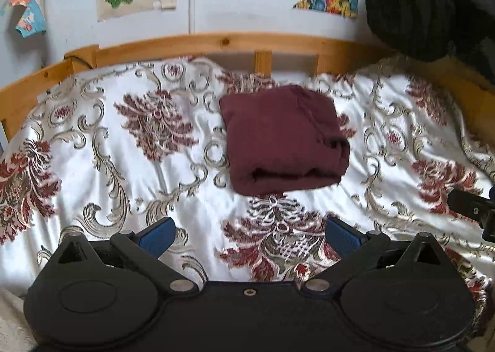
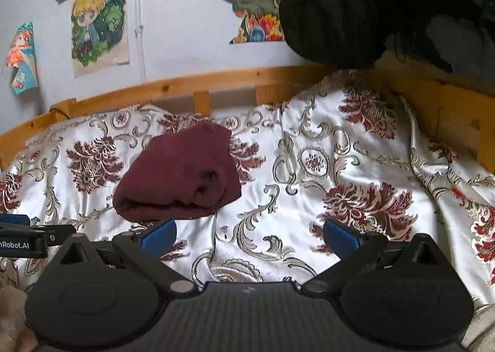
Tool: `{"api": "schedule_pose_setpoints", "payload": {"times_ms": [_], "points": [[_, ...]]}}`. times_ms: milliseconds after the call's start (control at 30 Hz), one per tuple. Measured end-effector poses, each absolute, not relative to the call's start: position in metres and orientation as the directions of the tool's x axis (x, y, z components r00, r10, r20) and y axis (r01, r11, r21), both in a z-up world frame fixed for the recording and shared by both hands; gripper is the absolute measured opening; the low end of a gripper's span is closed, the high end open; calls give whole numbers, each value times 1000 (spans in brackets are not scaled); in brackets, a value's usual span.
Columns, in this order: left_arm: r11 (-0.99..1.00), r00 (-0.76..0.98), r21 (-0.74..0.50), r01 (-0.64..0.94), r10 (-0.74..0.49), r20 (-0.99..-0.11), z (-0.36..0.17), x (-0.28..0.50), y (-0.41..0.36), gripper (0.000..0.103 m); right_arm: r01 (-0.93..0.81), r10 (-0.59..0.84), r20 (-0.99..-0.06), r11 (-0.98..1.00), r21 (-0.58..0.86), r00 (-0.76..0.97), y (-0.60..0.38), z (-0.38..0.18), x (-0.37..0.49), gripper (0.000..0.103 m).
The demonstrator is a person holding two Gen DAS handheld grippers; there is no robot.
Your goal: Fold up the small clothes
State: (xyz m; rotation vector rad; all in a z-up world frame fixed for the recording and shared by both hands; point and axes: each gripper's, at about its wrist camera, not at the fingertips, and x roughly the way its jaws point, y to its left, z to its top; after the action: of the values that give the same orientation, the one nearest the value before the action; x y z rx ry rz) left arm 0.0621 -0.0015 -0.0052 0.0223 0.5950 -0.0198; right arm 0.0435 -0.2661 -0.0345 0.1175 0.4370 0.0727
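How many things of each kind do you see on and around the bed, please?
Folded maroon garment: 1
Patterned bedspread: 1
Wooden bed frame: 1
Paper pictures on the wall: 4
Black bundle of fabric: 1
Grippers, left and right, both open: 2
Total: 10

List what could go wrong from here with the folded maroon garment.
The garment lies folded on a rumpled, shiny bedspread, so a nudge could slide it or loosen the layered edge. Both tools, left and right, sit open close to it; a careless move could snag it.
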Motion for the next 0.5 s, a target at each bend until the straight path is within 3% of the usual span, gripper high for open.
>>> {"api": "schedule_pose_setpoints", "payload": {"times_ms": [500], "points": [[999,826,6,43,-32,-563,-5,61,-1,102,-45,91,-432,992,116,897,-261,-37,47,103]]}}
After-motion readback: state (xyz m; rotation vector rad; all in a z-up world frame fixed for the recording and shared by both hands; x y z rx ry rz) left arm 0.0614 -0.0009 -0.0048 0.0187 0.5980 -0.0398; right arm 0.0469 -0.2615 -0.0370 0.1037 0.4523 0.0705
